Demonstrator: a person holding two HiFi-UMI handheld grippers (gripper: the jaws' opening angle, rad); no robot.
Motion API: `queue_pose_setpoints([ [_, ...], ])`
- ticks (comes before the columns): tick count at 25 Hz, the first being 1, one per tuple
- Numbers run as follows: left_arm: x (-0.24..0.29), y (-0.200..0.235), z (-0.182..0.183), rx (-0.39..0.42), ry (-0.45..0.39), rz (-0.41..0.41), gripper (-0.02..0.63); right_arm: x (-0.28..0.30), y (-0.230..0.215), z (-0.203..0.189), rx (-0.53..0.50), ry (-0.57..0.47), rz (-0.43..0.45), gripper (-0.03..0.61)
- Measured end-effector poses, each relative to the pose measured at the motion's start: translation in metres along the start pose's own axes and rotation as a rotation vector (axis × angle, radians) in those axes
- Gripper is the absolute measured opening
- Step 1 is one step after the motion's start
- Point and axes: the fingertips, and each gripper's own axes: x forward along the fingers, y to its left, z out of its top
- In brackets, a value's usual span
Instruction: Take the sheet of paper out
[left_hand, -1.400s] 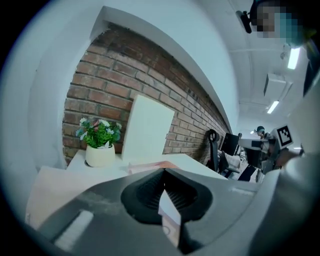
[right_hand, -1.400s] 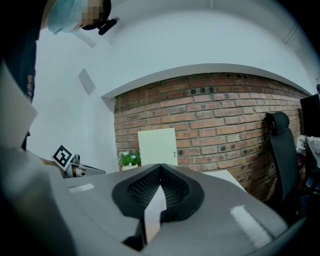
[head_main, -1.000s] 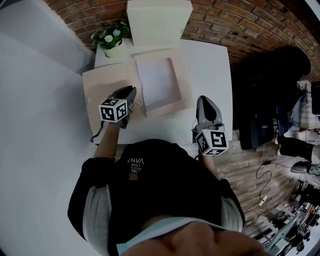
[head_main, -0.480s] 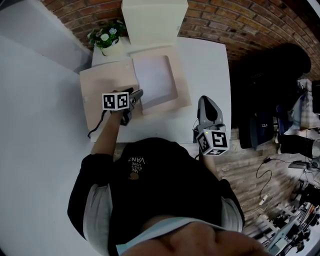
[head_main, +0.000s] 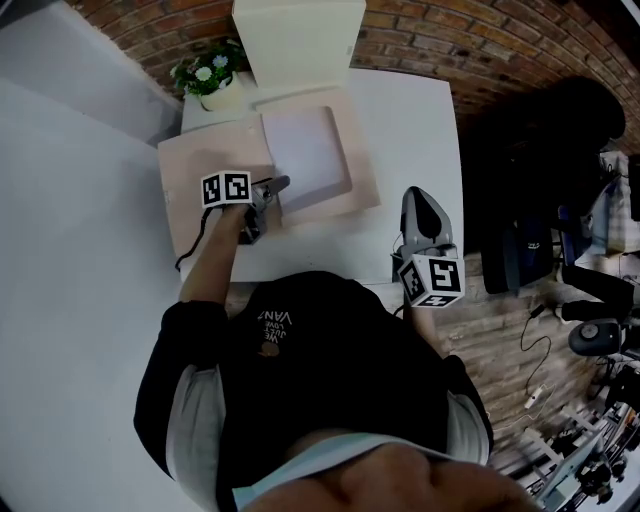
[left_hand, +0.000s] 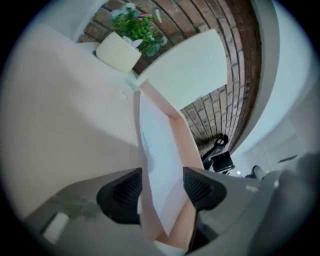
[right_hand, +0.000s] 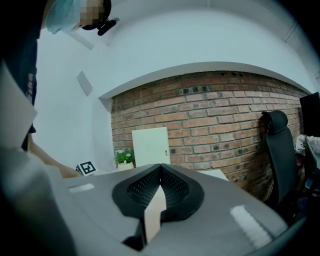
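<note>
"Pale pink card: an open folder (head_main: 200, 170) lies flat on the white table (head_main: 415, 120) in front of me. The sheet of paper (head_main: 305, 150) lies white inside the folder's right half, framed by a raised pink border."

"Where is your left gripper?"

"My left gripper (head_main: 275, 188) is at the near left corner of the sheet. Its jaws stand apart, one dark ribbed pad on each side. The sheet's corner and the folder's edge sit in the gap between them. The jaws have not closed on the paper, and I cannot tell whether either pad touches it."

"And the right one?"

"My right gripper (head_main: 420, 200) is at the right side of the table, apart from the folder, pointing toward the brick wall (head_main: 450, 50). Its jaws are pressed together. A narrow pale strip shows in the seam below them, and I cannot tell what it is."

"What else is there?"

"At the far edge of the table, a small potted plant (head_main: 210, 75) with white flowers stands just beside a tall cream box (head_main: 295, 40), both against the wall"
</note>
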Motion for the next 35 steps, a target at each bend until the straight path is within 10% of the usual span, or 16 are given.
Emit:
queue_pose_setpoints([
  [13,0.012,-0.006,0.008,-0.286,-0.061,-0.187,0.25,-0.001,-0.008,-0.002,0.0,0.015,0.016,0.002],
  [25,0.014,0.0,0.005,-0.22,-0.055,-0.137,0.003,0.0,-0.008,-0.002,0.001,0.034,0.023,0.002],
  [35,0.003,0.009,0.007,-0.132,-0.035,-0.103,0.002,0.004,0.012,-0.009,0.013,0.039,0.02,0.002],
])
